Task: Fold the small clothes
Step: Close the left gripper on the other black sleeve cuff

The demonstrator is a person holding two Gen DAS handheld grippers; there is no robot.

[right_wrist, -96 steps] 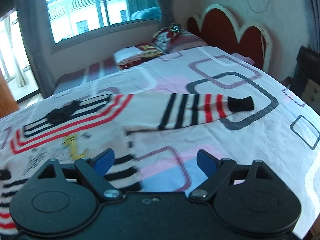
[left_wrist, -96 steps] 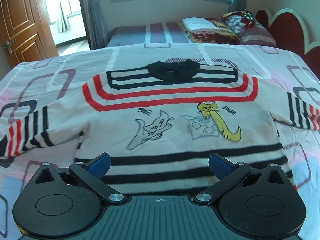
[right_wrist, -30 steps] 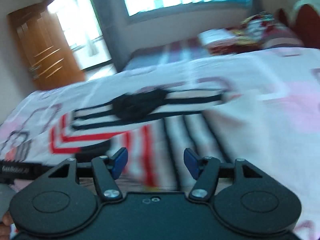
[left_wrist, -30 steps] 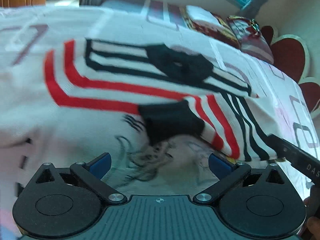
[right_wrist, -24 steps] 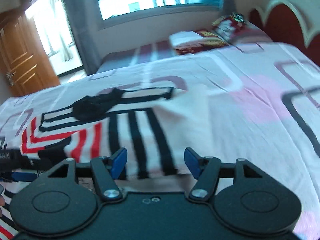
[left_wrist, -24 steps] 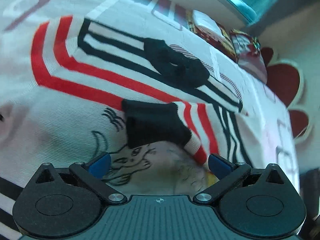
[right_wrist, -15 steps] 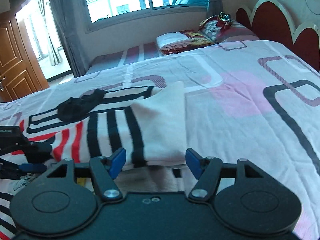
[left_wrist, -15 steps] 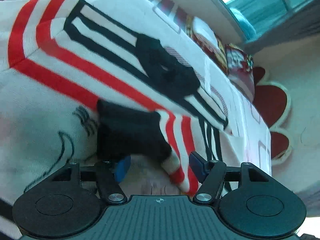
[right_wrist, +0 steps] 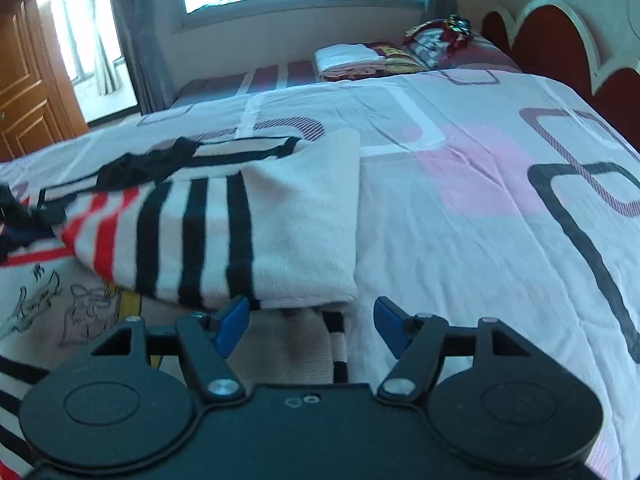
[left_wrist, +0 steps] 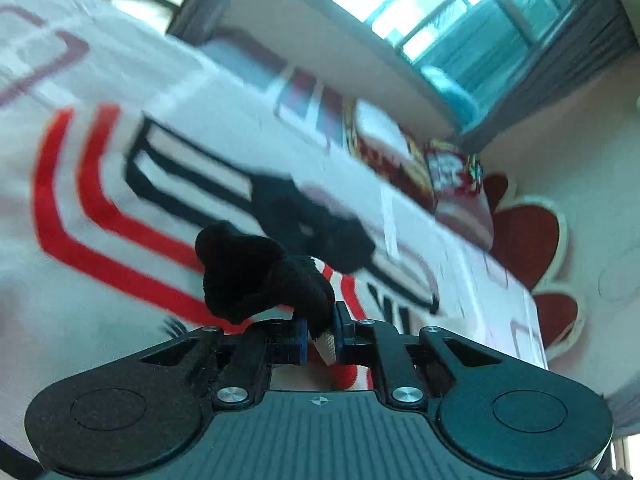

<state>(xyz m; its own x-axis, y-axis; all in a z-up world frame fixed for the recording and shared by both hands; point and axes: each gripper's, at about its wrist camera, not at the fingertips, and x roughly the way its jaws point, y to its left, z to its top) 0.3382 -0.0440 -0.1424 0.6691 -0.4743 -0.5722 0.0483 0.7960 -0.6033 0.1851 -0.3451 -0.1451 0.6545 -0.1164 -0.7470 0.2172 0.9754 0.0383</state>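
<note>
A small cream sweater [left_wrist: 100, 216] with red and black stripes and cat drawings lies on the bed. Its right sleeve [right_wrist: 224, 232] is folded across the chest. My left gripper [left_wrist: 320, 332] is shut on the sleeve's black cuff [left_wrist: 256, 272], which bunches up above the jaws. My right gripper [right_wrist: 308, 320] is open and empty, just in front of the folded sleeve's shoulder end, near the sweater's right edge. The black collar [right_wrist: 148, 164] shows at the far left of the right wrist view.
The bed sheet [right_wrist: 480, 184] with pink and grey squares spreads to the right. Folded linen and pillows [right_wrist: 360, 60] lie on a second bed by the window. A red headboard [right_wrist: 560, 36] stands at the right; a wooden door [right_wrist: 28, 92] at the left.
My left gripper closed on the black cuff of the folded sleeve and lifted it. My right gripper let go of the sleeve, opened wider, and drew back slightly.
</note>
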